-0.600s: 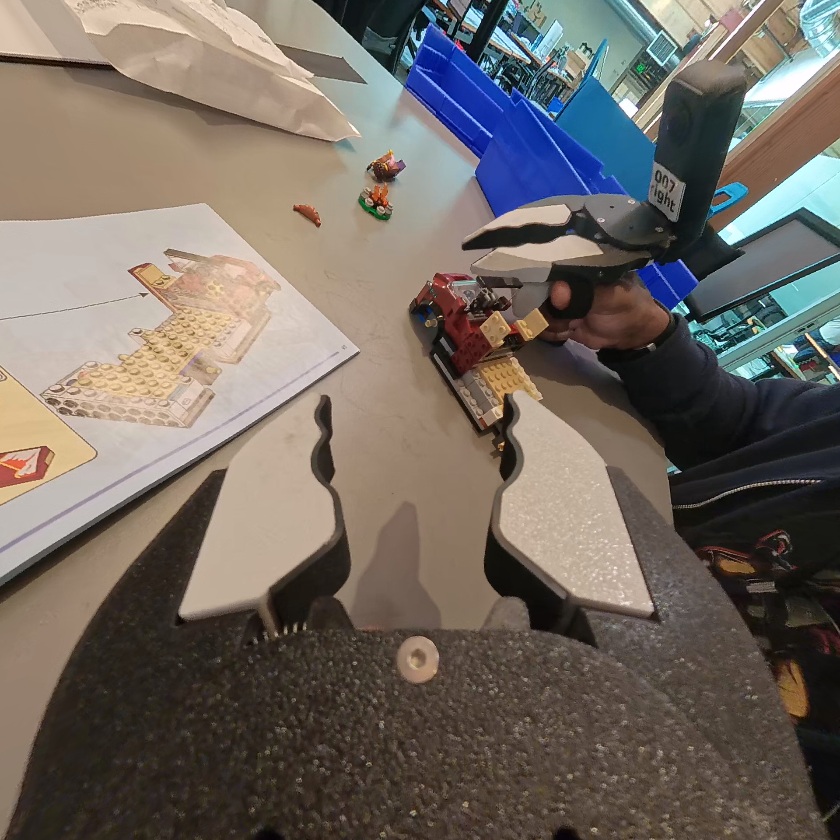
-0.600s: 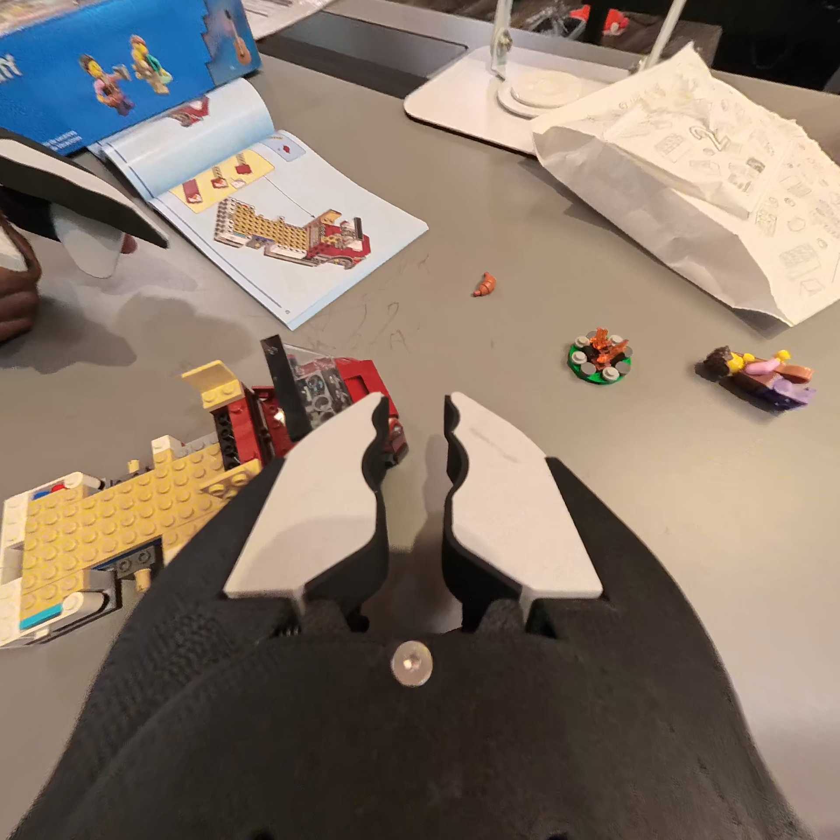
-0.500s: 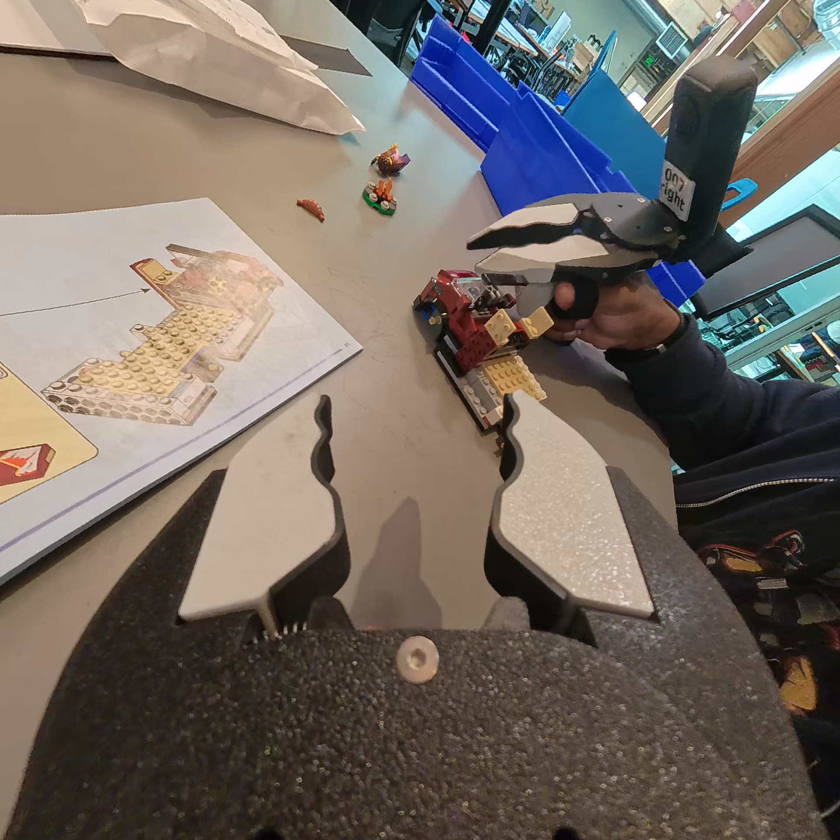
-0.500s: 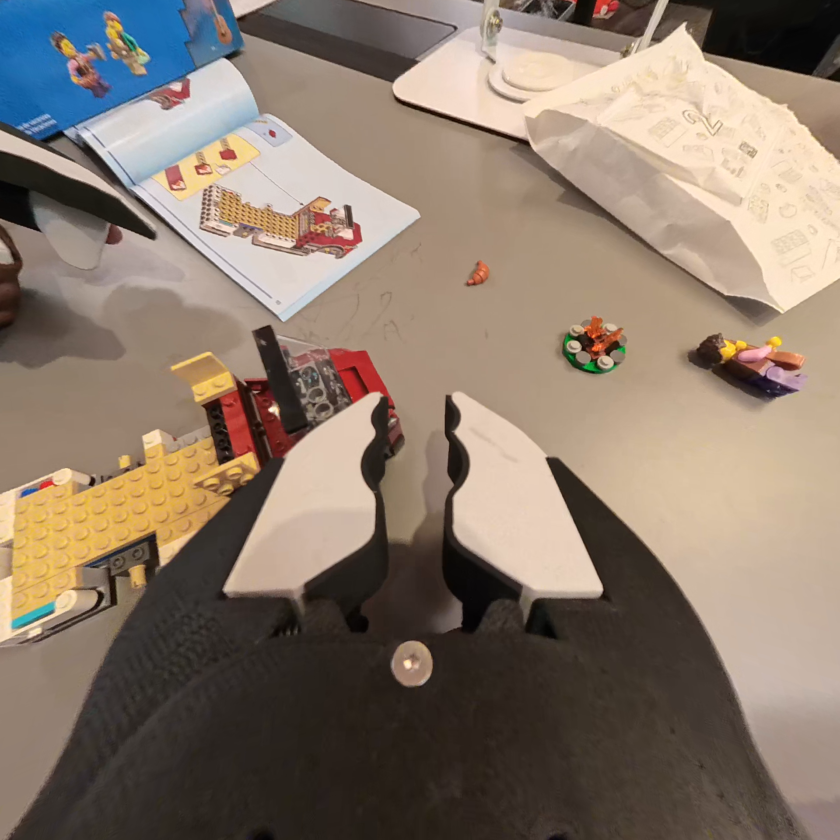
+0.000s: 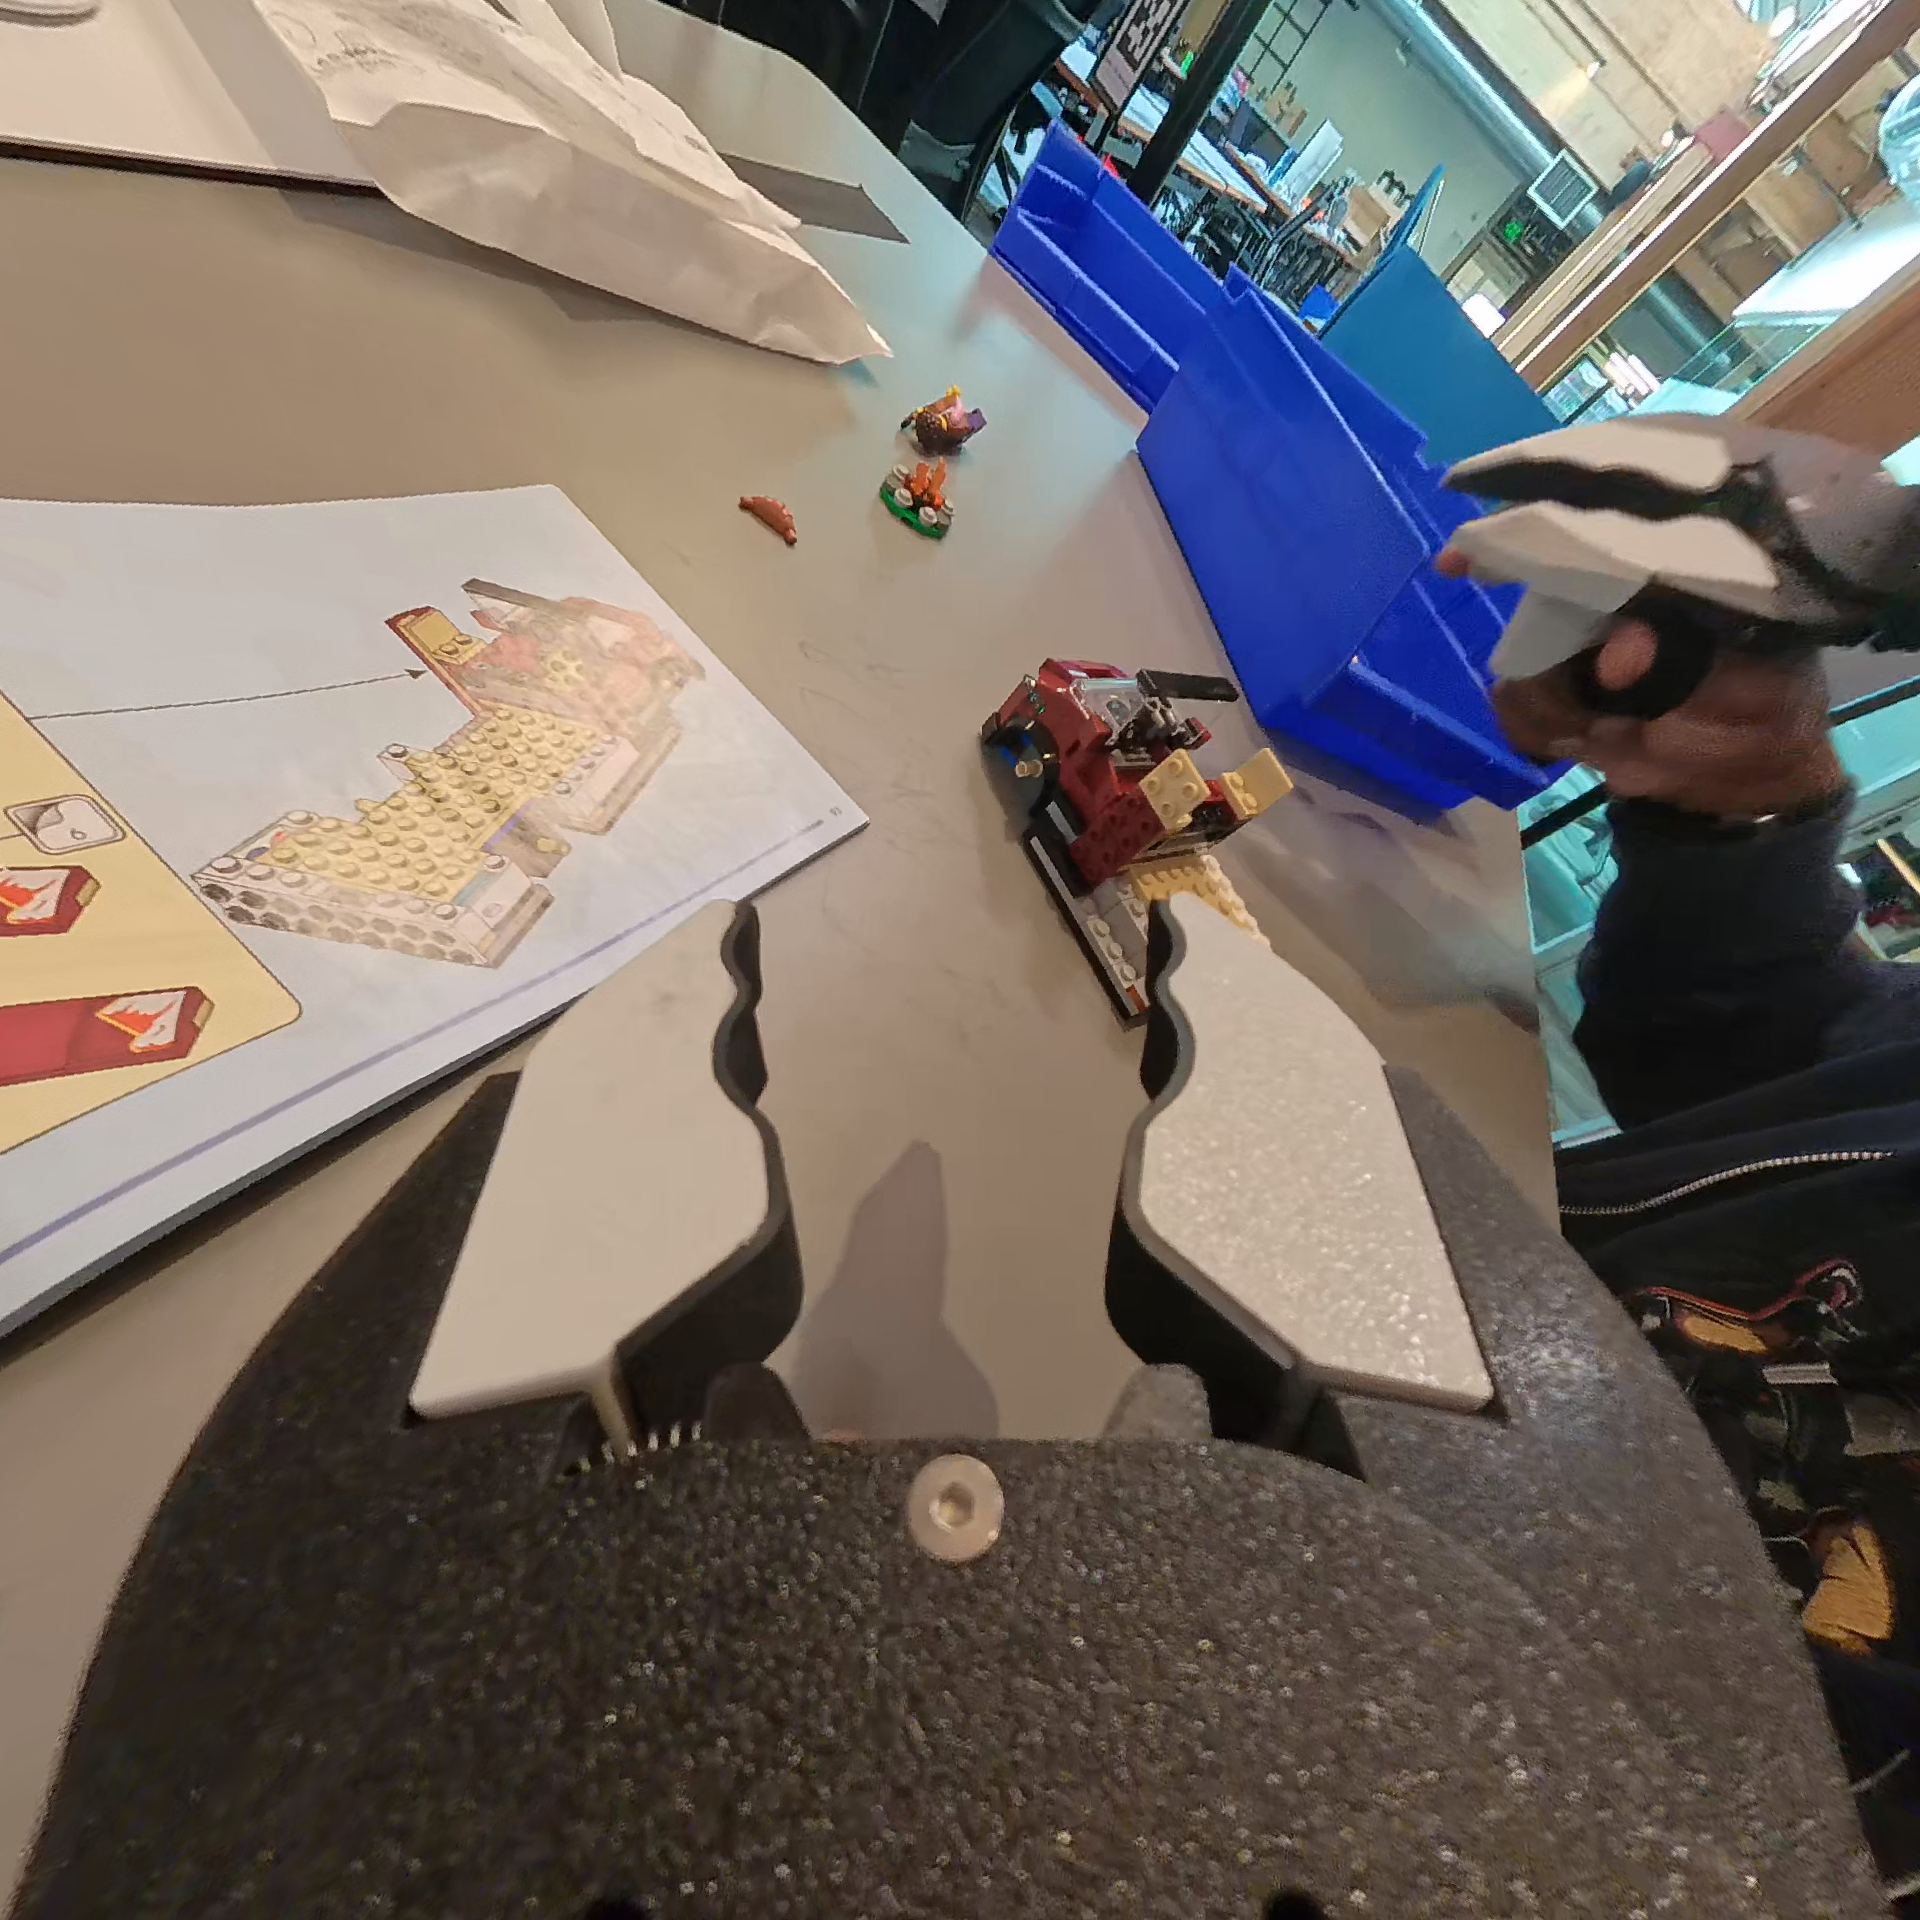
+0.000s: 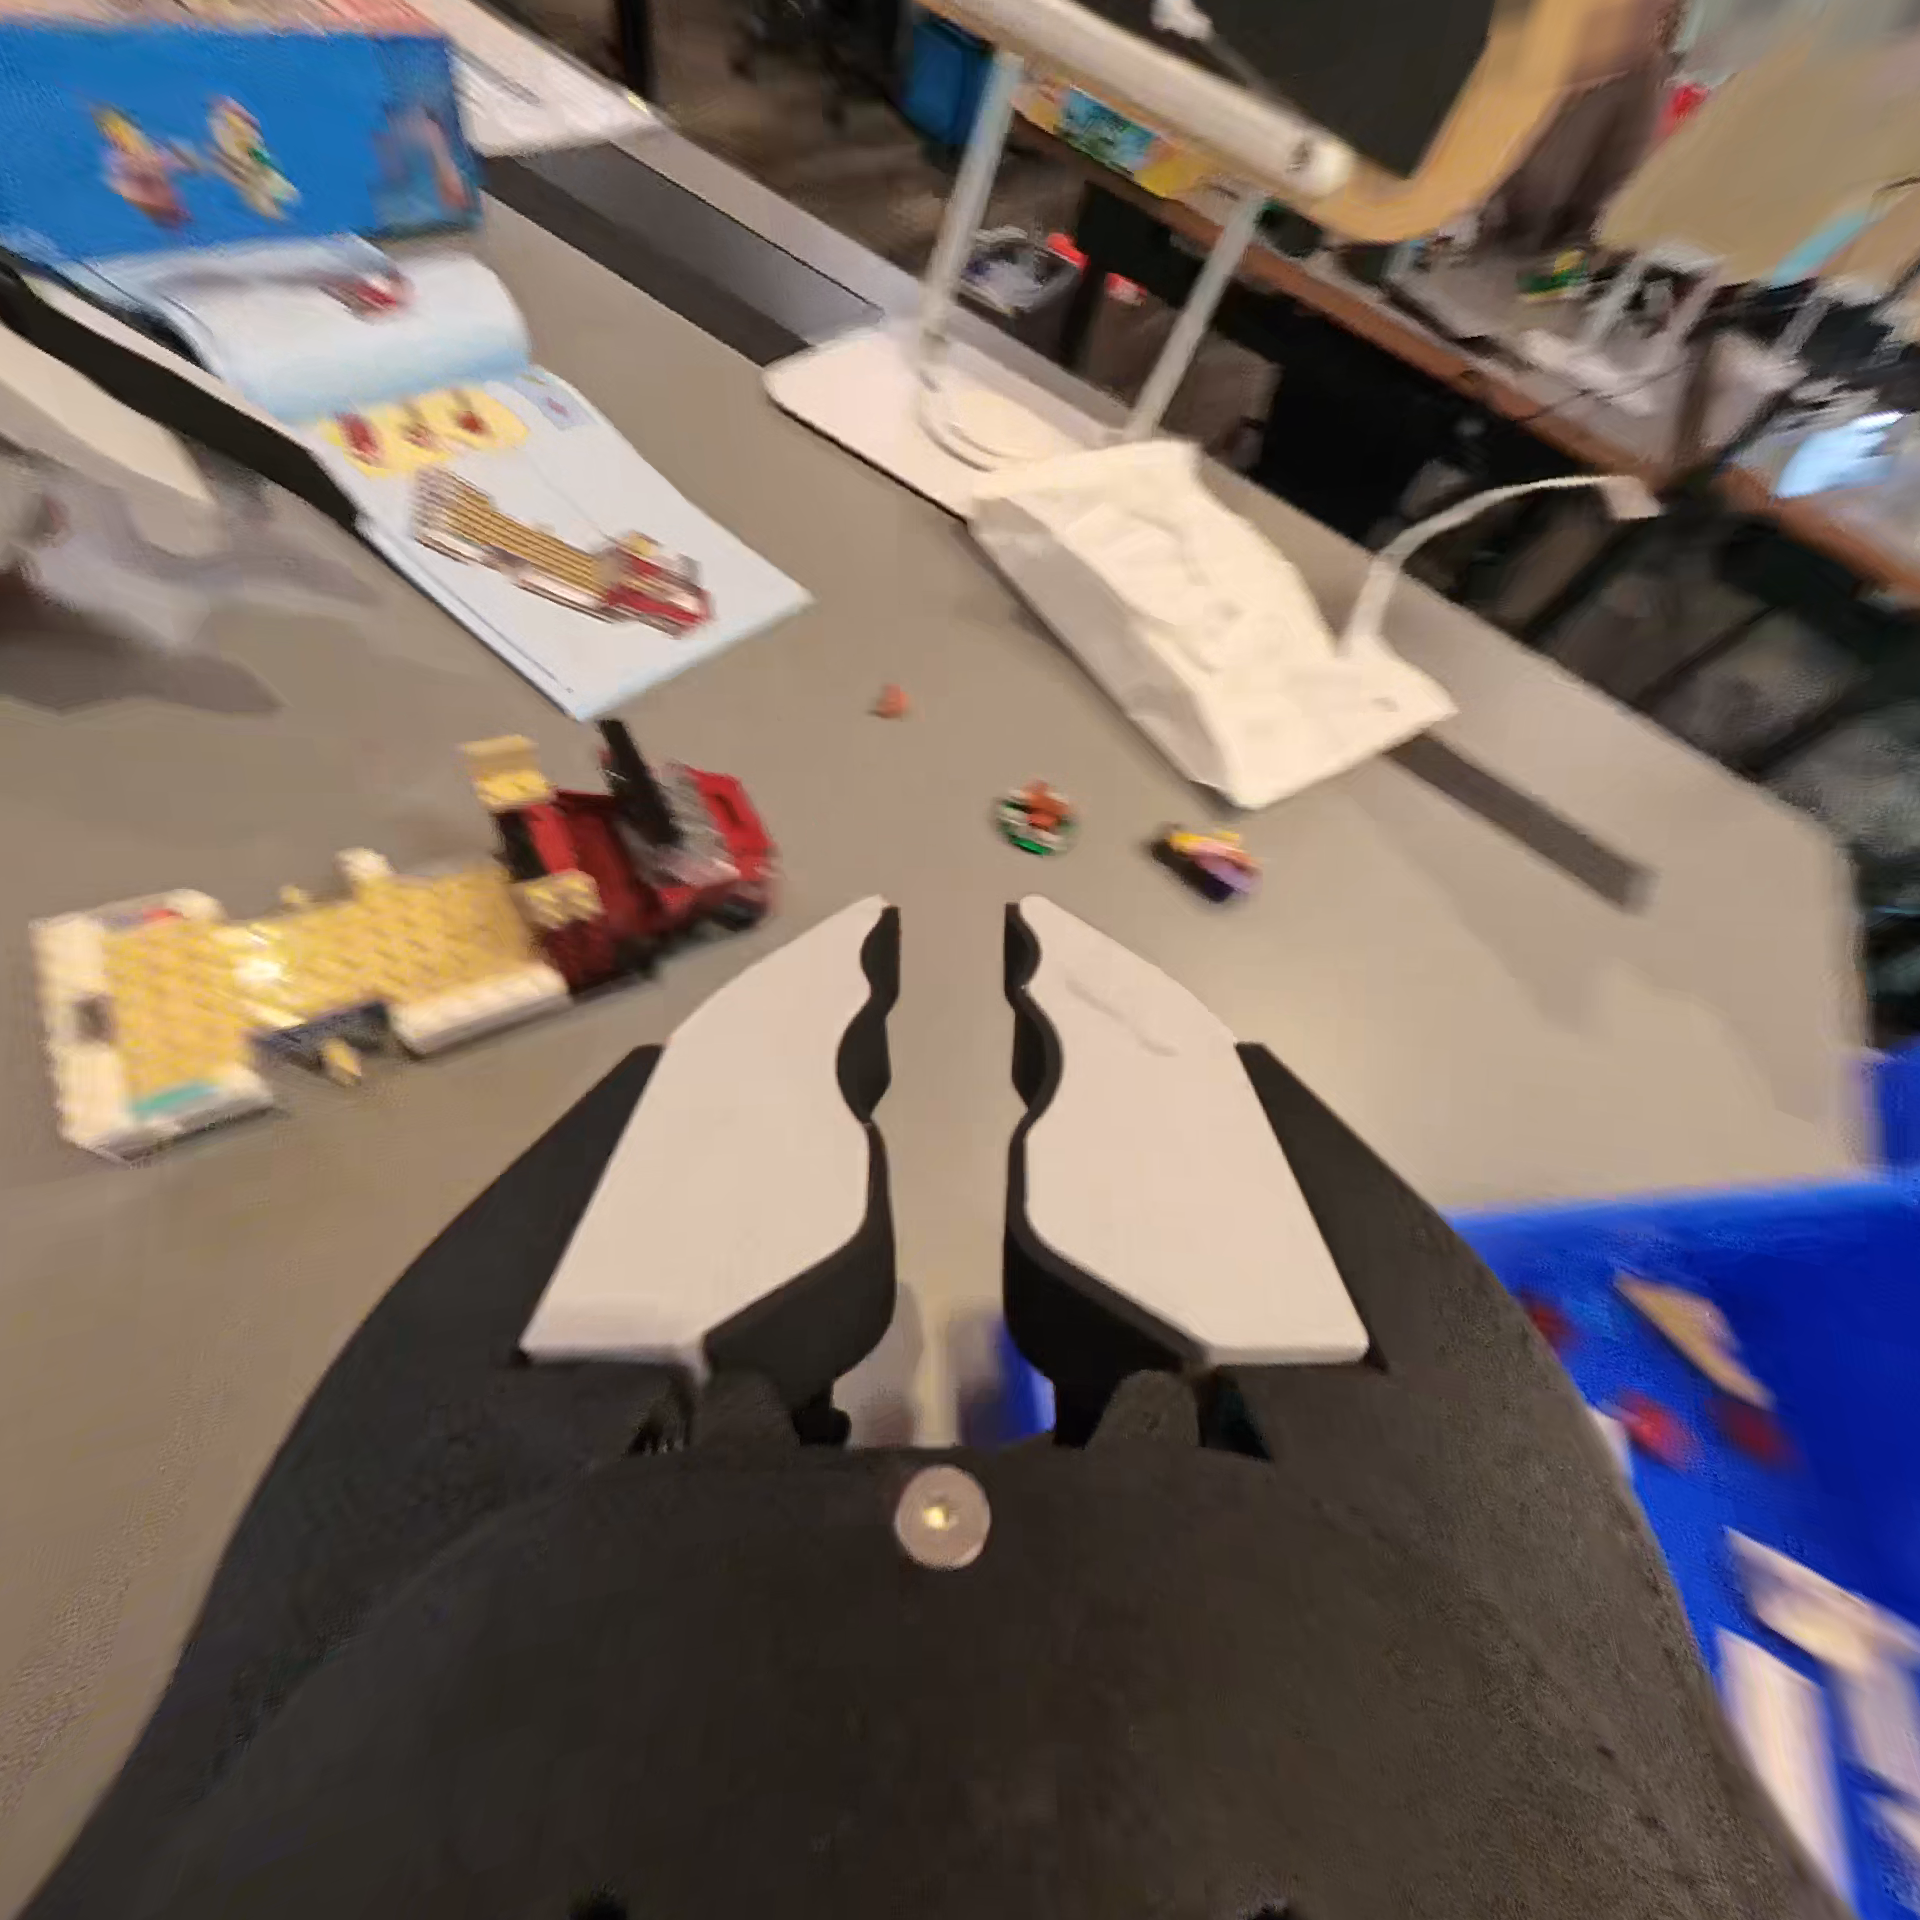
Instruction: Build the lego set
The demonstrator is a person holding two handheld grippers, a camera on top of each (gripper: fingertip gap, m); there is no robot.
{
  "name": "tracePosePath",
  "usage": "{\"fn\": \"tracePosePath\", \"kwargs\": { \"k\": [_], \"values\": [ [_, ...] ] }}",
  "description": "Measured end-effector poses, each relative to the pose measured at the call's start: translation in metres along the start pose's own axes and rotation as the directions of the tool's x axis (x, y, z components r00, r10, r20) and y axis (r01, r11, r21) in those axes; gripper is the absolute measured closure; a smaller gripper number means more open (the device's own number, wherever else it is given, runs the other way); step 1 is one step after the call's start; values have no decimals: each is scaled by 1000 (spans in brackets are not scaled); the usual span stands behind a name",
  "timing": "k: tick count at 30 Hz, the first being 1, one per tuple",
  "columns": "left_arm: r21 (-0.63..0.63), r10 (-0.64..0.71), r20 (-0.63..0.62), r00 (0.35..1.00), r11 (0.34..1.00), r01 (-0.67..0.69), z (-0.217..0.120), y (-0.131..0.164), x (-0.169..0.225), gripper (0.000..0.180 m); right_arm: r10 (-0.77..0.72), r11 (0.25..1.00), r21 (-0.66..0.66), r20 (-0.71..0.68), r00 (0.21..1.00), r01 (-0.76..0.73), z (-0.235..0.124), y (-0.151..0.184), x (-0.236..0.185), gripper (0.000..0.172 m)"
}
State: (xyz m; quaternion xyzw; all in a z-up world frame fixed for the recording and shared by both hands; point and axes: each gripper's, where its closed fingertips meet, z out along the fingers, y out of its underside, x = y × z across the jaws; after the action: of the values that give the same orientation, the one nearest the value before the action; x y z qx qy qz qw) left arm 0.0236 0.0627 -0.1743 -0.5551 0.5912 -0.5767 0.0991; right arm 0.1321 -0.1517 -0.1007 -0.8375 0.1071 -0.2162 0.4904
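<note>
Nearest in the left wrist view, the left gripper (image 5: 945, 914) is held low over the grey tabletop (image 5: 312, 353), its grey fingers spread wide with only bare table between them. The tip of its right finger (image 5: 1174, 935) is seen just beside the tan rear end of a partly built toy-brick vehicle with a dark red cab and tan studded plates (image 5: 1122, 779). To the left, an open pale blue instruction booklet (image 5: 416, 727) is laid flat. Farther on, a small brown curved piece (image 5: 769, 514), a green round brick base with orange flames (image 5: 920, 490) and a small toy figure lying down (image 5: 945, 421) are scattered, with a crumpled white paper bag (image 5: 540, 156) behind them. Blue plastic bins (image 5: 1299, 468) are lined along the table's right edge.

The right gripper (image 6: 951, 914) is held raised in a person's hand (image 5: 1683, 717) above those bins, well apart from the vehicle, its fingers drawn narrow with nothing between them.
</note>
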Motion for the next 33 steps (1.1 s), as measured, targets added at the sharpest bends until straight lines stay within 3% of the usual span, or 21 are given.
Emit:
{"fn": "tracePosePath", "kwargs": {
  "k": [2, 5, 7, 10, 15, 20, 26, 33],
  "values": [
    [8, -2, -2, 1000, 1000, 2, -1, -1, 0, 109, -91, 985, -153, -86, 992, 77, -32, 14, 45, 159],
    [-10, 6, -8, 1000, 1000, -6, 1, 1, 2, 109, -146, 859, -503, -63, 987, 95, -59, 68, 110, 157],
    [-25, 16, -12, 1000, 1000, -16, 2, 3, 3, 109, -54, 741, -670, 15, 998, 50, -64, 113, 135, 157],
    [-33, 30, -15, 999, 999, -31, 2, 6, 7, 109, 69, 586, -810, 88, 994, 31, -65, 165, 148, 154],
    [-19, 26, -17, 1000, 999, -27, -1, 6, 8, 109, 84, 435, -897, 131, 988, 82, -61, 209, 152, 148],
    [-16, 15, -28, 999, 1000, -15, -2, 5, 8, 109, 75, 375, -923, 117, 990, 81, -58, 222, 160, 146],
    [-20, 24, -39, 999, 999, -25, -4, 7, 11, 109, 136, 363, -925, 172, 976, 112, -57, 222, 152, 161],
    [-19, 25, -43, 999, 999, -26, -6, 9, 13, 110, 104, 392, -915, 148, 984, 96, -54, 220, 152, 164]
  ]
}}
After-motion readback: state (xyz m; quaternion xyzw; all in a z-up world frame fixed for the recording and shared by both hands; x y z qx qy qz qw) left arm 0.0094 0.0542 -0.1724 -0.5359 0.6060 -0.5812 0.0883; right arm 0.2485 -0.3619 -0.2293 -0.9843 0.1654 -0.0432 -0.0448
